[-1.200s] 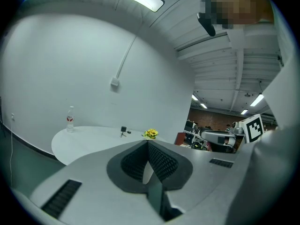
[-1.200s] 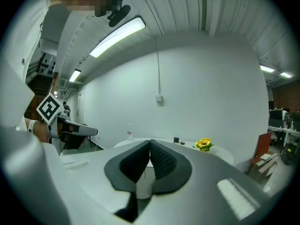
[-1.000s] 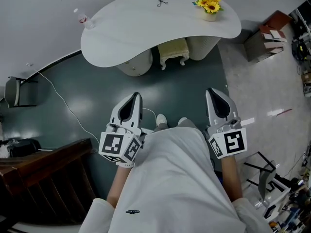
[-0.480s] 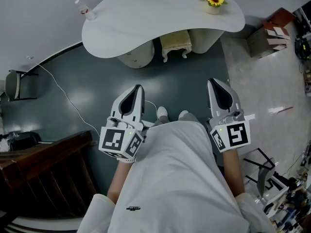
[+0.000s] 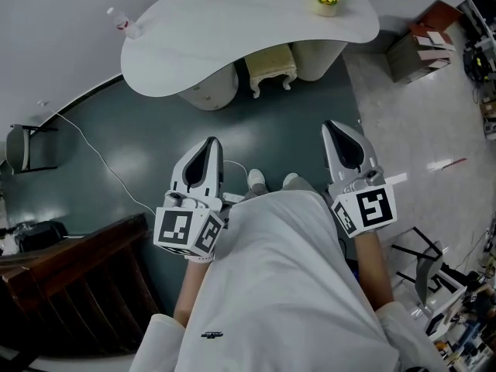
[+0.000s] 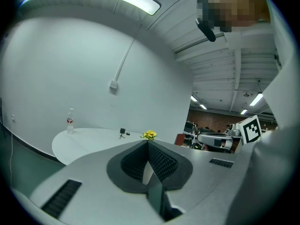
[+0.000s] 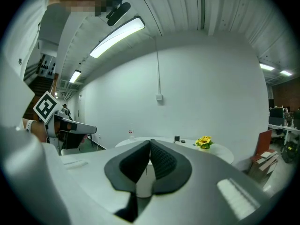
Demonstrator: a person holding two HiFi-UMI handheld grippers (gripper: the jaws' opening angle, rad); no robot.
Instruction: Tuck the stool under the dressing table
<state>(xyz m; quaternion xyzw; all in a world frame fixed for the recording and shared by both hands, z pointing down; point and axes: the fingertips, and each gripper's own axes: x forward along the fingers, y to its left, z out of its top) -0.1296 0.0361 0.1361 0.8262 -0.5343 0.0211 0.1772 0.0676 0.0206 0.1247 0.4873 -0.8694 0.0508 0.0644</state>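
While stool (image 5: 271, 67) sits partly under bench (image 5: 232, 37) front edge, btwn pedestals (image 5: 213, 91), left claw (image 5: 209, 142) & right claw (image 5: 335, 126) hang closed, empty, well apart from it. Any last nudge prob. best square on seat front.

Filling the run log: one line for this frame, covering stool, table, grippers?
stool: under dressing table, between its pedestals | left gripper: shut, empty | right gripper: shut, empty | both short of table, touching nothing
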